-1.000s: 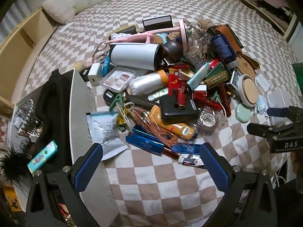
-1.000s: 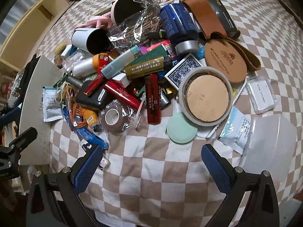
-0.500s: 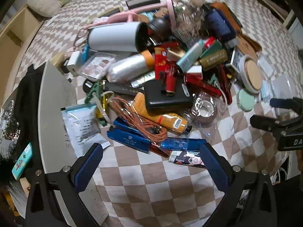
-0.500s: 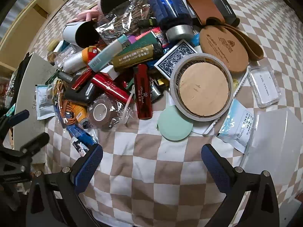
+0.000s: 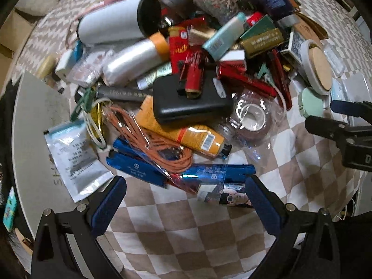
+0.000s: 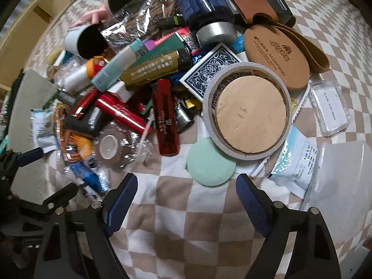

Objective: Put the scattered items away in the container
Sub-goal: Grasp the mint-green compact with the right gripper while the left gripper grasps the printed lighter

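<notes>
A heap of small items lies on a checked bedcover. My left gripper (image 5: 186, 197) is open and empty, just short of the blue metallic packets (image 5: 216, 172) and the bagged orange cord (image 5: 160, 144). Behind them lie an orange tube (image 5: 186, 132) and a black case (image 5: 190, 102). My right gripper (image 6: 186, 193) is open and empty, its fingers either side of the mint round compact (image 6: 209, 162). Past it are a tape roll around a cork disc (image 6: 248, 114), a red lighter (image 6: 166, 118) and a bagged tape roll (image 6: 109, 144).
A grey container lid or panel (image 5: 34, 139) lies at the left of the pile, with a white sachet (image 5: 74, 155) on its edge. A translucent plastic box (image 6: 341, 186) sits at the right. The right gripper shows in the left wrist view (image 5: 344, 125).
Both grippers have moved forward and down toward the pile, so the items look larger. The right gripper's jaws have narrowed a little around the mint compact. Nothing has been taken hold of.
</notes>
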Motion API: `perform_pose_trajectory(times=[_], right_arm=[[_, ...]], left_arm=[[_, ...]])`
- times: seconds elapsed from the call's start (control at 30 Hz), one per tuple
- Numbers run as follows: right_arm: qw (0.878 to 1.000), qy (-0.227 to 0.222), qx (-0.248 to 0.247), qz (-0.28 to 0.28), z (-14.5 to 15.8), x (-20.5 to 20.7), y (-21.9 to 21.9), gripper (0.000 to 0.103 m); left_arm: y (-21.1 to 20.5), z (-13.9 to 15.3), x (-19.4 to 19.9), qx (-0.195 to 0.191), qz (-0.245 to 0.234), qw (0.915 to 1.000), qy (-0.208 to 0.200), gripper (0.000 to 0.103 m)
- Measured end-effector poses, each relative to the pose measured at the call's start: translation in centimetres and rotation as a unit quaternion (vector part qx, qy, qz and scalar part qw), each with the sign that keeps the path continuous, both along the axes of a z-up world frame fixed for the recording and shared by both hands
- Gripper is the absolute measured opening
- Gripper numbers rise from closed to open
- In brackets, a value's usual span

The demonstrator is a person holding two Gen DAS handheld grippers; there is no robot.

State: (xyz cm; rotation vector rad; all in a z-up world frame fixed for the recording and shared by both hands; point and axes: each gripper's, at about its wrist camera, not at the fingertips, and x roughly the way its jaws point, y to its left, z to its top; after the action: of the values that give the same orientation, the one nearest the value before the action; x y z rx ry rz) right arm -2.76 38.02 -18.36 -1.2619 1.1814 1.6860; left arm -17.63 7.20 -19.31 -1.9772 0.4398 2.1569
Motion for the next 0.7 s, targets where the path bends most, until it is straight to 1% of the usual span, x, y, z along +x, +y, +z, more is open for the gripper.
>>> perform_pose_trajectory(times=[0.23, 0.33, 0.4, 0.53, 0.7], right_arm=[[0.999, -0.046, 0.012, 0.002, -1.6, -0.7, 0.9, 0.087], [0.999, -0.050, 0.013, 0.009, -2.1, -0.8, 1.1, 0.085], [0.998, -0.056, 0.014, 0.013, -2.4, -0.9, 1.2, 0.080], [0.997, -0.067, 0.027, 0.024, -2.5, -1.2, 1.5, 0.080], [0.996, -0.080, 0.034, 0.029, -2.6, -1.6, 1.4, 0.080]], left_arm=[[-0.9, -1.1, -0.3, 0.008, 0.018, 0.9994, -0.028, 0.103], [-1.0, -1.6, -0.2, 0.010, 0.020, 0.9990, -0.038, 0.103], [-1.0, -2.1, -0.1, 0.016, 0.024, 0.9983, -0.050, 0.103], [-0.5, -3.1, 0.1, 0.022, 0.032, 0.9969, -0.068, 0.103], [0.7, -4.0, 0.4, 0.012, 0.026, 0.9971, -0.071, 0.103]])
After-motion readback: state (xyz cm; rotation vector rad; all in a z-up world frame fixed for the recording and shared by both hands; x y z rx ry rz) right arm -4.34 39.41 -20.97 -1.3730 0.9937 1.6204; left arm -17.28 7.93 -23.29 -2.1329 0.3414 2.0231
